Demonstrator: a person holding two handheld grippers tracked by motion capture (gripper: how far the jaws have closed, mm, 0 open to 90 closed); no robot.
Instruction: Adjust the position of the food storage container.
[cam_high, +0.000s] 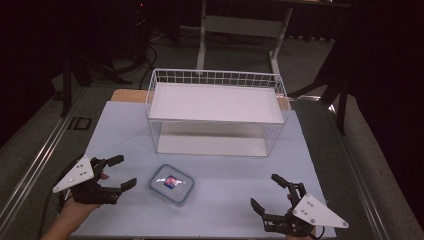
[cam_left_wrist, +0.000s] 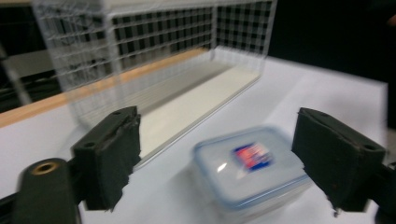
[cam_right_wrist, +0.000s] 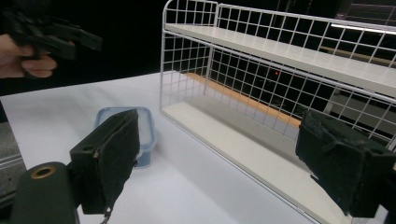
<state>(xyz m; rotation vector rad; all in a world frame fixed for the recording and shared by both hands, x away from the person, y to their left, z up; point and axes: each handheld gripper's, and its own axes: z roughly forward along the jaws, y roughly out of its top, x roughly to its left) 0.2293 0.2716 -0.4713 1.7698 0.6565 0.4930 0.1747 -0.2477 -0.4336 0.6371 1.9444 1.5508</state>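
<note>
1. The left gripper (cam_high: 116, 172) stood with its jaws apart and nothing between the pads, just to the left of the lidded plastic container (cam_high: 171, 184) and aimed at it.
2. The right gripper (cam_high: 268, 195) also had its jaws wide and bare; it sat near the front right of the table (cam_high: 210, 220), well apart from the container.
3. The container lay flat on the table in front of the white wire shelf rack (cam_high: 216, 111), its blue-rimmed clear lid on and a small label showing in the middle.
4. Seen from the left gripper view, the container (cam_left_wrist: 252, 167) sat low between the two black pads but farther on, untouched.
5. Judging from this, the likely work was a grasp of the container by the left gripper, perhaps to set it on the rack.
6. Risk: the lid looked smooth and the box wide, so a grip across the rounded corners might slip or push the box away over the table.
7. Risk: a tilted lift could catch the rack's wire front.
</note>
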